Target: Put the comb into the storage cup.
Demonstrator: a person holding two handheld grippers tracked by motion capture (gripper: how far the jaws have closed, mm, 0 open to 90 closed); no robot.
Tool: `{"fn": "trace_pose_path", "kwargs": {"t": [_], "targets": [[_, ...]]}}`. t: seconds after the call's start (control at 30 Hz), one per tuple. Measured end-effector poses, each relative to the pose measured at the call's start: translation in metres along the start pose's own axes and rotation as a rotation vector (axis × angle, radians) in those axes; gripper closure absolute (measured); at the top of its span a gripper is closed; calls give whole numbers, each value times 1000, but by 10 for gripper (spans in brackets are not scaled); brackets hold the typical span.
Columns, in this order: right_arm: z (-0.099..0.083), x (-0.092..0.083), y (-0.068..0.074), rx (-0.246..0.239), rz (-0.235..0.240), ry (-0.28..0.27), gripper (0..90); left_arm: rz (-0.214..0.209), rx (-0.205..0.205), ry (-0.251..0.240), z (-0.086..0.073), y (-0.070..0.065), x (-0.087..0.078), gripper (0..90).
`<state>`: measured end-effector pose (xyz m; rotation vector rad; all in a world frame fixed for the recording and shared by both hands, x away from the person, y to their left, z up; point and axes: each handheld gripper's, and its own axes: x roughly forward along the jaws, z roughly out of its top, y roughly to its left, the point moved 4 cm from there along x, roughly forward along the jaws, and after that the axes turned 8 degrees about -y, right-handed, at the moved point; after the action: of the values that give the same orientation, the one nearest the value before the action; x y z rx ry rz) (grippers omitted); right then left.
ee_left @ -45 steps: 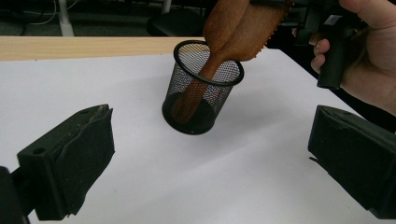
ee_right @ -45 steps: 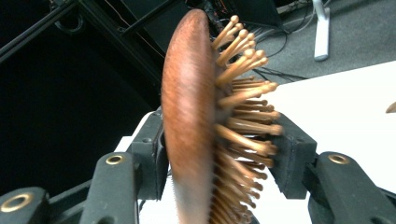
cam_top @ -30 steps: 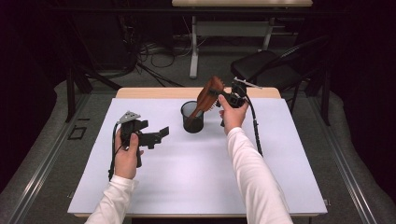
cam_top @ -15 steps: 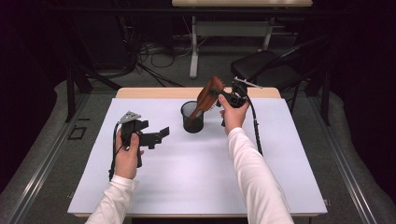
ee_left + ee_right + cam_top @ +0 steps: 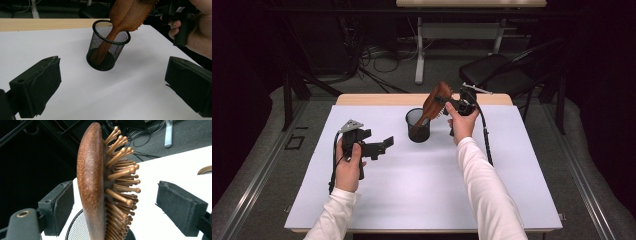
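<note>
A brown wooden hairbrush stands handle-down in a black mesh cup at the back middle of the white table, its head leaning right. My right gripper is level with the brush head. Its jaws have just been opening, and both pads stand clear of the head between them. In the left gripper view the cup and brush are ahead, and two brown head shapes overlap there. My left gripper hovers open over the table's left, with nothing between its jaws.
The white tabletop reaches to the front edge, and a wooden strip runs along its back. A black chair and desk legs stand on the floor behind. The right gripper's cable trails along the forearm.
Both hands and the brush keep their places. The right gripper's jaws look a little wider around the brush head than before.
</note>
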<state>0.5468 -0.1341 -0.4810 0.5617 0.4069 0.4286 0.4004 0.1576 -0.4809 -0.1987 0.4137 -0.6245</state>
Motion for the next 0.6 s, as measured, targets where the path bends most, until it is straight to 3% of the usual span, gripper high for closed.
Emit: {"fn": "trace_pose_path", "kwargs": {"t": [0.33,0.4,0.6], "targets": [[2,-3,-5,-7,-24,36,104,-3,-2,1,0,-1,3,5],[2,-4,-4,-15,-4,38,82,-3,-2,2,0,0,3,5],[4,-5,-4,-28,-15,29,66,-3,-1,3,0,0,3,5]]}}
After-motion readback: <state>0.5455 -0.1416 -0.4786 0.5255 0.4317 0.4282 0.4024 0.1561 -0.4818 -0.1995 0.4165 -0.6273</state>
